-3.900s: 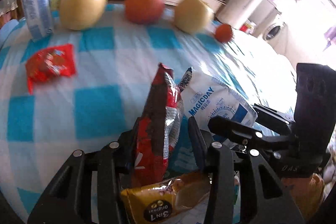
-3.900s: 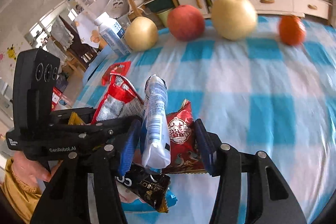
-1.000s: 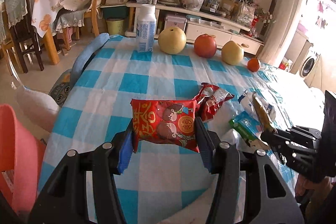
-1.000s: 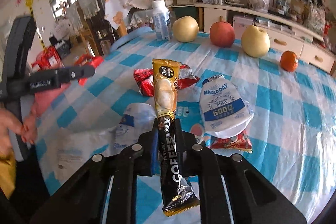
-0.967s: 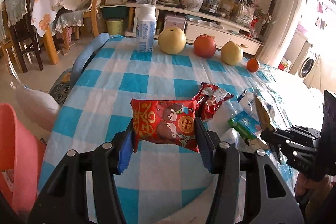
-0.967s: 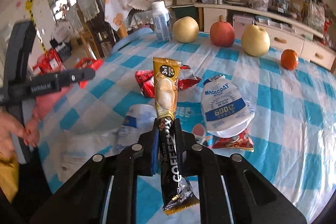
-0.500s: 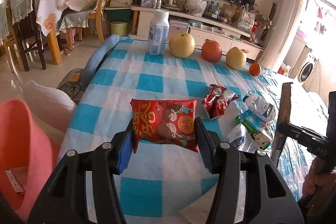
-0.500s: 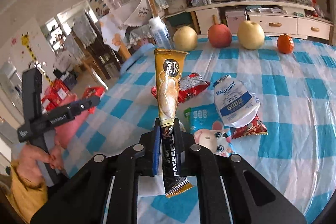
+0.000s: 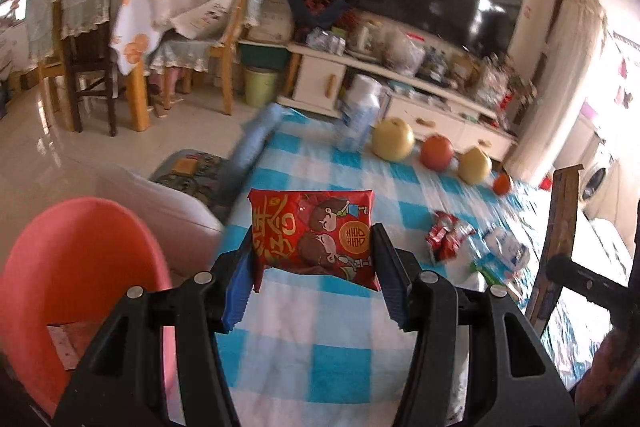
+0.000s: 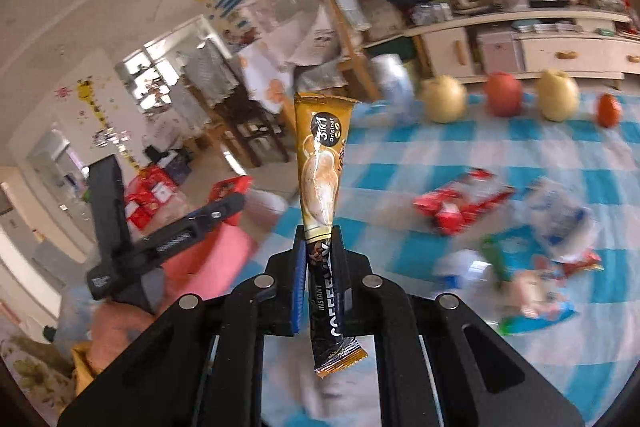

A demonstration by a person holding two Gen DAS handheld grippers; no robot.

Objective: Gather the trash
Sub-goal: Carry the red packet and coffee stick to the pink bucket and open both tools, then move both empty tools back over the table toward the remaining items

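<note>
My left gripper [image 9: 314, 259] is shut on a red snack packet [image 9: 314, 233] printed with cartoon children, held above the left edge of the checked table [image 9: 344, 327]. A pink bin [image 9: 76, 267] stands low at the left, beside and below that gripper. My right gripper [image 10: 318, 247] is shut on a gold and black coffee sachet [image 10: 322, 163] that stands upright in its jaws. The sachet [image 9: 560, 227] also shows at the right edge of the left wrist view. The left gripper [image 10: 224, 205] appears at the left in the right wrist view, with the pink bin [image 10: 208, 259] under it.
More wrappers [image 10: 460, 205] lie on the blue and white cloth, among them a white pouch [image 10: 560, 215] and a green packet [image 10: 520, 279]. A bottle [image 9: 360, 111] and a row of fruit [image 9: 438, 151] stand at the far edge. Chairs [image 9: 92, 67] and a cabinet [image 9: 400, 95] lie beyond.
Both grippers have swung left and risen from over the table toward its left edge. The pink bin now fills more of the left wrist view. Each packet has stayed in its grip.
</note>
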